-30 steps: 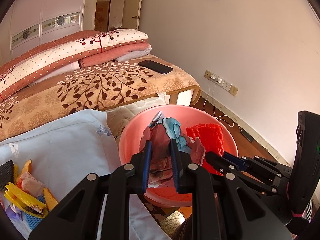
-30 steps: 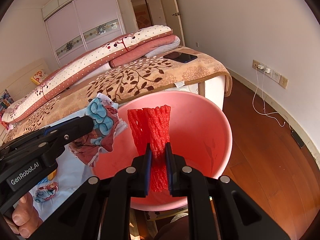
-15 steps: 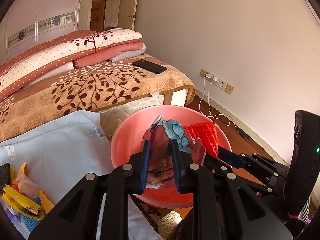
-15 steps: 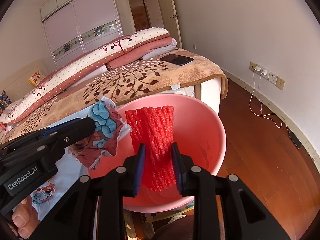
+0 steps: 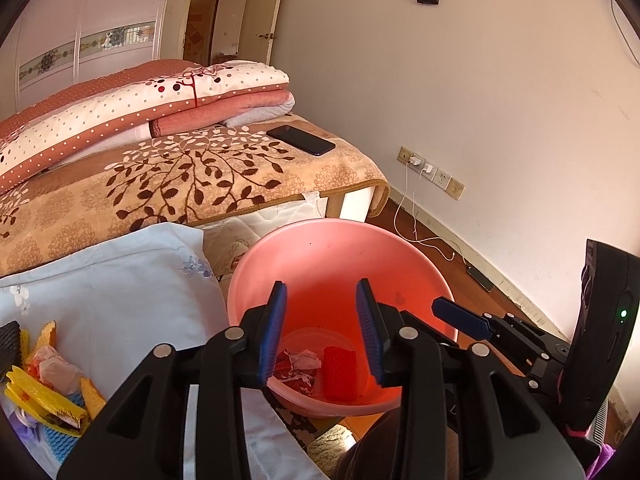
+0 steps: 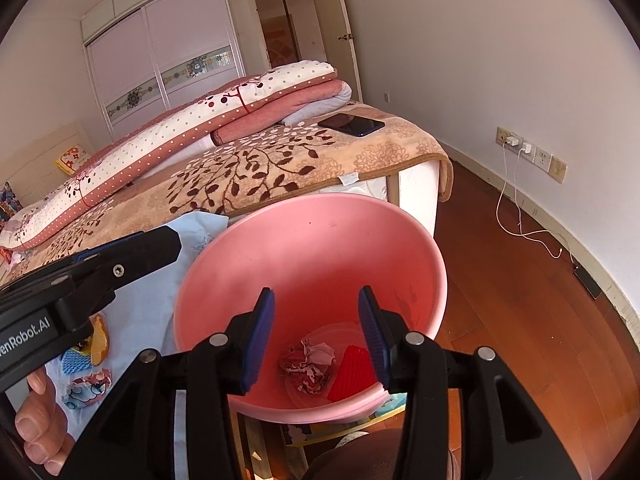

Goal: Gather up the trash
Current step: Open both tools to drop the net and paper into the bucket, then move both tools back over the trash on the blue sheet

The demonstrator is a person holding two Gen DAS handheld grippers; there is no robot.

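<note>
While both pairs of fingers hang over the pink basin [image 5: 340,264], you are at the drop-off step: the left gripper [image 5: 322,332] and the right gripper [image 6: 316,336] each have their fingers apart and widening, with nothing between them. Down on the basin's floor lie a crumpled wrapper [image 6: 307,364] and, just to its right, a red foam net [image 6: 352,372], both well below the blue pads and clear of them. That load looks delivered, so your next move is likely a swing left, to the pale blue sheet [image 5: 120,288] beside the basin. More trash [image 5: 44,392] waits there in a heap at its near left: yellow wrappers and scraps. Keep the fingers wide as you go, then come down over one piece at a time.
</note>
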